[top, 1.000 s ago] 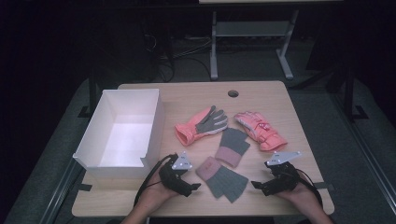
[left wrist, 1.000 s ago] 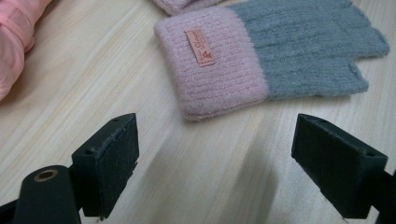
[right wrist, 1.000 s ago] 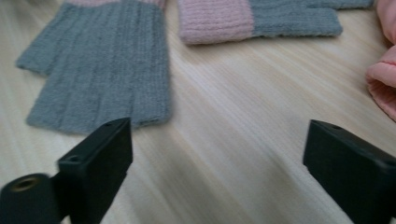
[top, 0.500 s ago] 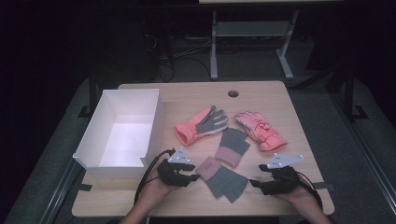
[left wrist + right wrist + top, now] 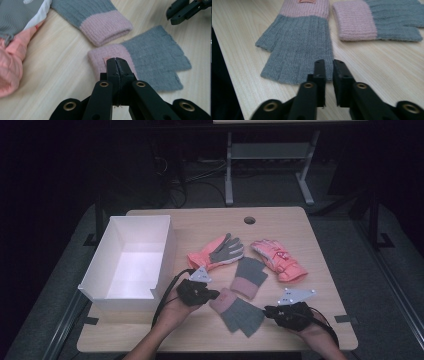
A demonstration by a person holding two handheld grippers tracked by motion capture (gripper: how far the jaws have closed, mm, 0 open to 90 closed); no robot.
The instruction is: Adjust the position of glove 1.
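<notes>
Two grey knit fingerless gloves with pink cuffs lie near the table's front. The nearer knit glove [image 5: 240,312] [image 5: 155,55] [image 5: 297,42] lies between my grippers, and the second knit glove [image 5: 250,277] [image 5: 100,22] [image 5: 382,22] lies just beyond it. My left gripper [image 5: 216,295] [image 5: 117,61] has just been closing. Its jaws are pressed together over the nearer glove's pink cuff, with no fabric visibly pinched. My right gripper [image 5: 267,310] [image 5: 329,63] has also just been closing. It is shut to a thin slit with nothing in it, and stands at that glove's finger end.
A white open box [image 5: 95,285] stands at the table's left. A coral glove with a grey palm [image 5: 217,252] [image 5: 12,57] and a pink padded glove [image 5: 277,260] lie mid-table. The table [image 5: 200,222] has a cable hole [image 5: 249,220] at the back.
The left gripper has shifted a little away from the front edge, toward the gloves. The right gripper has hardly moved. No glove has moved.
</notes>
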